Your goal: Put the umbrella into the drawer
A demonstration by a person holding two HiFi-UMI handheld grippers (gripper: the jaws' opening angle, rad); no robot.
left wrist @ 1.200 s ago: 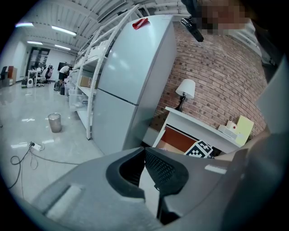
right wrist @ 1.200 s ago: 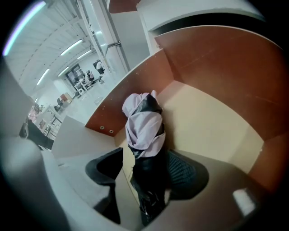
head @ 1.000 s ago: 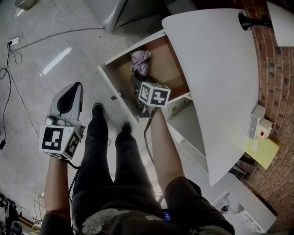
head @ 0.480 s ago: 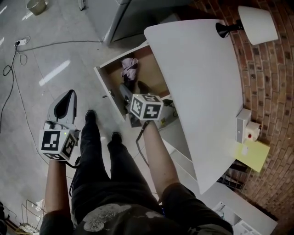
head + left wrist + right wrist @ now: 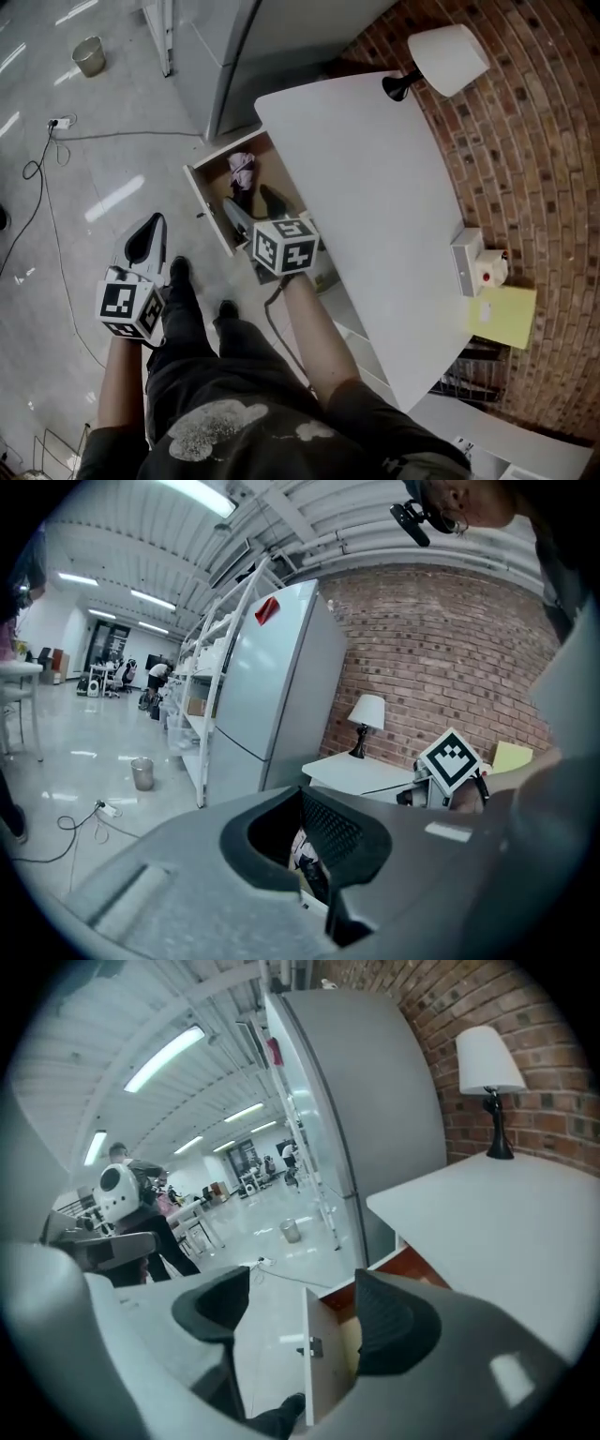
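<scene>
The pink folded umbrella (image 5: 242,169) lies at the far end of the open wooden drawer (image 5: 208,195), free of both grippers. My right gripper (image 5: 253,204) hovers over the drawer's near part, open and empty, its marker cube just behind it. In the right gripper view, the right gripper (image 5: 302,1312) frames the drawer's white front panel (image 5: 323,1354) with its small knob. My left gripper (image 5: 153,230) hangs over the floor left of the drawer, well apart from it. Its jaws stand almost together with nothing between them, as the left gripper (image 5: 305,850) also shows in its own view.
The drawer belongs to a white table (image 5: 366,206) against a brick wall (image 5: 525,141), with a lamp (image 5: 448,56), a white box (image 5: 473,262) and a yellow pad (image 5: 503,316). A grey fridge (image 5: 234,47), a bin (image 5: 89,54) and floor cables (image 5: 47,159) are nearby. The person's shoes (image 5: 178,272) stand before the drawer.
The right gripper has drawn back from the umbrella toward the drawer's front. The umbrella stays in the drawer. The head view has pulled back; the left gripper keeps its place.
</scene>
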